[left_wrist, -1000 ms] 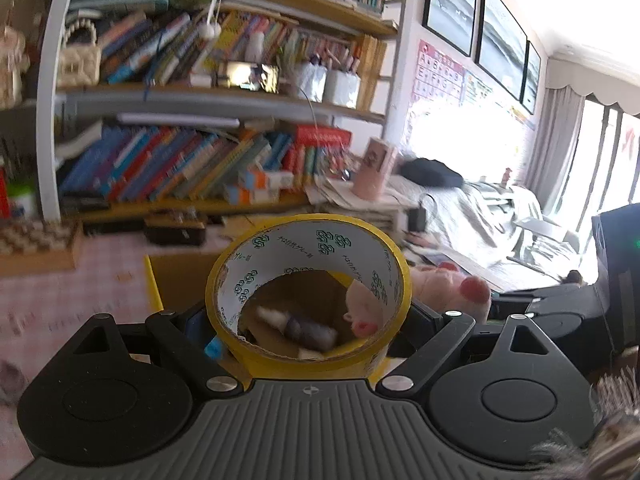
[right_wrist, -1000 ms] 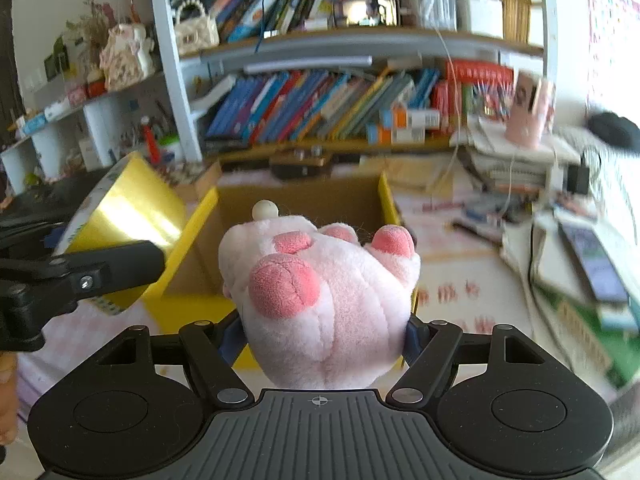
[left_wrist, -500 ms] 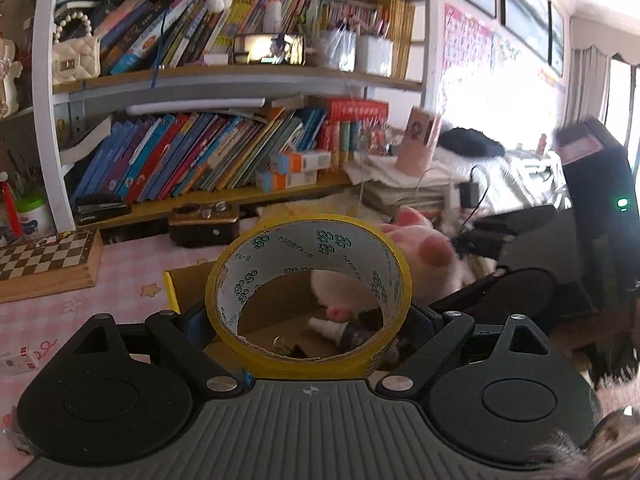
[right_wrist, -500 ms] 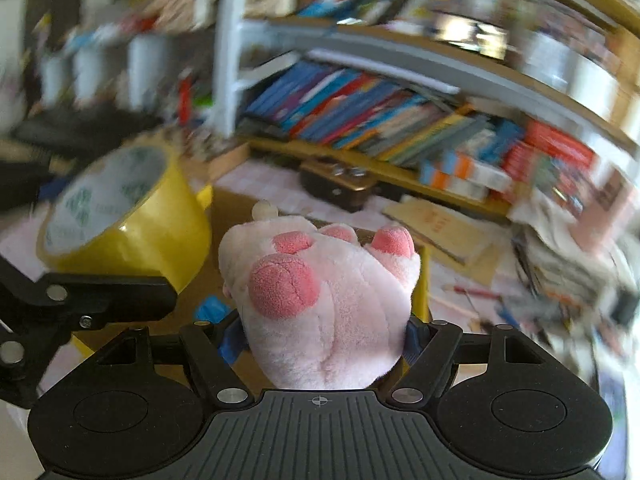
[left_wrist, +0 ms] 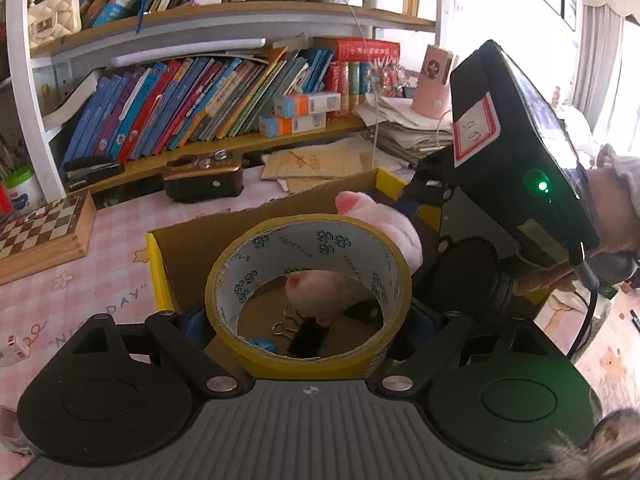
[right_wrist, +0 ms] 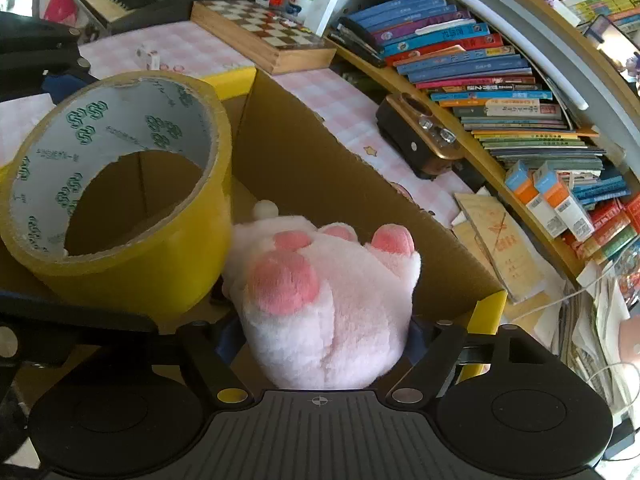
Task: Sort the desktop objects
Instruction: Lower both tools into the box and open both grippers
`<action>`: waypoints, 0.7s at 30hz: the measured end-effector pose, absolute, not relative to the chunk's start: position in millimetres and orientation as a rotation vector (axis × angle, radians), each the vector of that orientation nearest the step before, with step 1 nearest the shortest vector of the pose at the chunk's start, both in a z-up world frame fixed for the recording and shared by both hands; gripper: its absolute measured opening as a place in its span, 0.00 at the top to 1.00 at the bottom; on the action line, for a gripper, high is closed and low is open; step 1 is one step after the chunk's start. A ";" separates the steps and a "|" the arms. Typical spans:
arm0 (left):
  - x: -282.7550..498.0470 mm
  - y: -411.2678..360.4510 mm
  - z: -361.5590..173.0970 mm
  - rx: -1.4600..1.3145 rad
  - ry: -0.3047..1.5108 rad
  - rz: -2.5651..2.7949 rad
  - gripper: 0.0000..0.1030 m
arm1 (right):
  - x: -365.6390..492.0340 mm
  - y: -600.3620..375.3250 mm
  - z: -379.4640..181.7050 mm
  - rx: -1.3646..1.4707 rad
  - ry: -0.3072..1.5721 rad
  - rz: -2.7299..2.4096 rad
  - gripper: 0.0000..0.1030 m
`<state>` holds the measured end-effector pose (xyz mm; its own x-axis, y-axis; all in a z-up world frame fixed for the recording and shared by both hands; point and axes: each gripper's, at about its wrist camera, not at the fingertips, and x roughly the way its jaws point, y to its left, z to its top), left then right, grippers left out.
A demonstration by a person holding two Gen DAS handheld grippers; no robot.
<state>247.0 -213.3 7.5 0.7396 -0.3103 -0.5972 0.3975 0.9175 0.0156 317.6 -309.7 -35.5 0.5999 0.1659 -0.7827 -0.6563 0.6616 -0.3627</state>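
My left gripper (left_wrist: 310,320) is shut on a yellow tape roll (left_wrist: 256,356) and holds it over the open cardboard box (left_wrist: 188,240). The roll also shows in the right wrist view (right_wrist: 160,276). My right gripper (right_wrist: 324,332) is shut on a pink plush paw (right_wrist: 328,304) and holds it inside the box mouth (right_wrist: 320,176), right beside the roll. The paw shows in the left wrist view (left_wrist: 384,228), behind and through the roll. A black binder clip (left_wrist: 306,332) and a small blue item (left_wrist: 262,345) lie on the box floor.
A wooden chessboard box (left_wrist: 44,232) and a brown camera-like case (left_wrist: 204,178) sit on the pink checked tablecloth (left_wrist: 80,292). Bookshelves (left_wrist: 200,92) stand behind. Loose papers (left_wrist: 320,160) lie at the back right. A small white item (left_wrist: 14,350) lies at the left.
Both grippers have moved over the box. The right gripper with the plush paw has swung in close beside the tape roll and tipped down into the box.
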 end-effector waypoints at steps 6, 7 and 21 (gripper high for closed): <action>247.9 -212.0 9.1 0.152 0.587 -0.383 0.00 | 319.3 -309.0 -34.5 -0.722 0.753 0.516 0.14; 247.5 -212.0 10.8 0.153 0.575 -0.388 0.00 | 319.7 -309.5 -32.5 -0.722 0.748 0.513 0.14; 213.7 -188.9 43.5 0.056 0.472 -0.290 0.00 | 298.2 -347.5 18.4 -0.424 0.694 0.372 0.07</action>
